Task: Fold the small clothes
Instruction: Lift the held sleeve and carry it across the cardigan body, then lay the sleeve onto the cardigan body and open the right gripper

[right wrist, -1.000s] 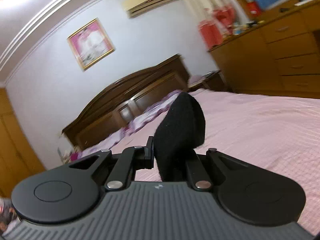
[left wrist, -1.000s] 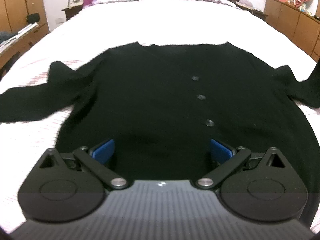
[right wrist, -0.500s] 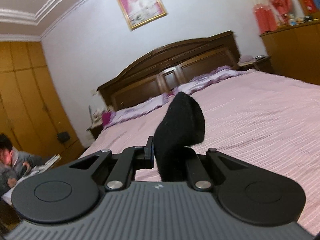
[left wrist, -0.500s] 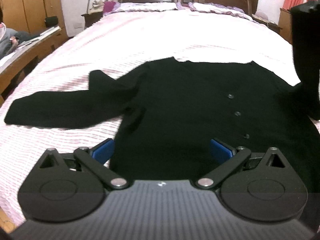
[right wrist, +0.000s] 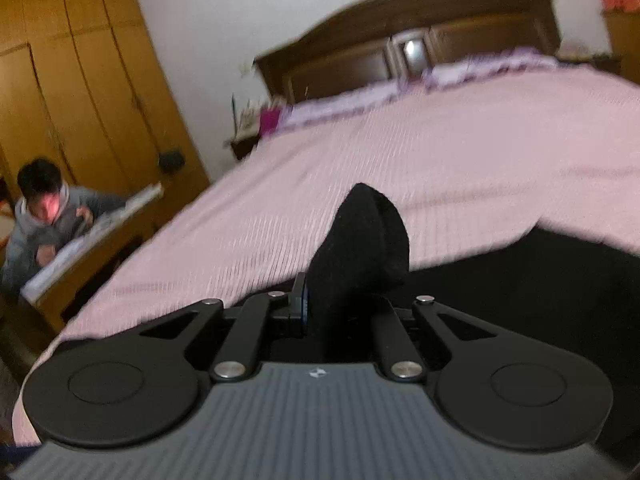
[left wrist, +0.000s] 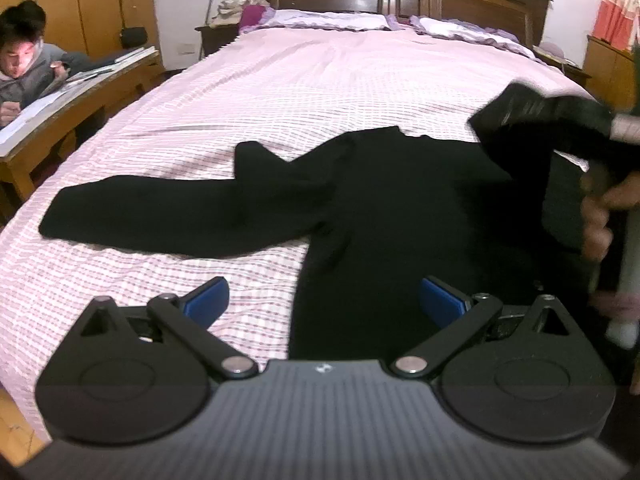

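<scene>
Folding first sleeve in: right gripper [right wrist: 344,312] is clamped on the sleeve cuff [right wrist: 360,240], raised above the cardigan [left wrist: 400,220], which lies flat on the bed [left wrist: 340,80]. Left gripper [left wrist: 322,300] is spread wide, empty, over the cardigan's hem. Next: lay the cuff across the chest, release. Fuzzy black knit, limp; ribbed pink cover. The right view is blurred, so the grip depth is probably shallow.

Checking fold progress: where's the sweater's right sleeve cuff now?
In the right wrist view, the sleeve cuff is pinched in the right claw, lifted above the black sweater on the pink bedspread.
</scene>
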Motion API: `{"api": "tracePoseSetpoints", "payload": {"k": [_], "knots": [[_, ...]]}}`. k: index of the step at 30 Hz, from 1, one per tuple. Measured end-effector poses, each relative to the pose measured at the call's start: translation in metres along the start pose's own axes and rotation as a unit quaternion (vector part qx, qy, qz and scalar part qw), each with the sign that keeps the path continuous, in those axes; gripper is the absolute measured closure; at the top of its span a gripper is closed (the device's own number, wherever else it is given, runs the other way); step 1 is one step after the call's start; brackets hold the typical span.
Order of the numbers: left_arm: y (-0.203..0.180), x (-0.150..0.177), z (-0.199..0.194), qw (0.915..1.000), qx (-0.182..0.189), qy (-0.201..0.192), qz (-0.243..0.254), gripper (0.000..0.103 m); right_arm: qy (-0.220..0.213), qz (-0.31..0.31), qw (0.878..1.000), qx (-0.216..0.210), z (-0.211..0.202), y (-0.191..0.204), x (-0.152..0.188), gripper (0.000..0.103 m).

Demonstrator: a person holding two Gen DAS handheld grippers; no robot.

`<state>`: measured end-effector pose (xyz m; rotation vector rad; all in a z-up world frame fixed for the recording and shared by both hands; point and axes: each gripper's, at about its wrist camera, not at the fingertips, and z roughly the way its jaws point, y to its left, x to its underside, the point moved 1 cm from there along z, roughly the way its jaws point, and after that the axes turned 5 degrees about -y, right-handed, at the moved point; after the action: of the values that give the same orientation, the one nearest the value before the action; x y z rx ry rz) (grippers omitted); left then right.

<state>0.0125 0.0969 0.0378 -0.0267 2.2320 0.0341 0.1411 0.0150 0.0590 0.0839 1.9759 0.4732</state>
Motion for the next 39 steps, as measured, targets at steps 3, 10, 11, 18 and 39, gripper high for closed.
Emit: {"api": "tracePoseSetpoints", "payload": {"k": [3, 10, 11, 18, 39], "knots": [[0.005, 0.001, 0.002, 1.0, -0.006, 0.001, -0.003, 0.0, 0.04, 0.014, 0.999, -0.009, 0.024, 0.003, 0.026, 0.095], [0.013, 0.005, 0.01, 0.9998, -0.009, 0.011, -0.011, 0.0, 0.106, 0.042, 0.993, -0.012, 0.064, -0.03, 0.055, 0.086], [0.013, 0.005, 0.011, 0.9998, -0.01, 0.012, -0.012, 0.0, 0.106, 0.044, 0.993, -0.017, 0.065, -0.03, 0.057, 0.084], [0.005, 0.002, 0.015, 0.9999, 0.0, 0.01, -0.013, 0.0, 0.103, 0.065, 0.991, -0.059, 0.037, -0.038, 0.05, 0.032], [-0.13, -0.025, 0.07, 0.9899, 0.058, -0.033, 0.125, 0.0, 0.055, 0.148, 0.986, 0.056, -0.146, -0.182, 0.028, 0.021]]}}
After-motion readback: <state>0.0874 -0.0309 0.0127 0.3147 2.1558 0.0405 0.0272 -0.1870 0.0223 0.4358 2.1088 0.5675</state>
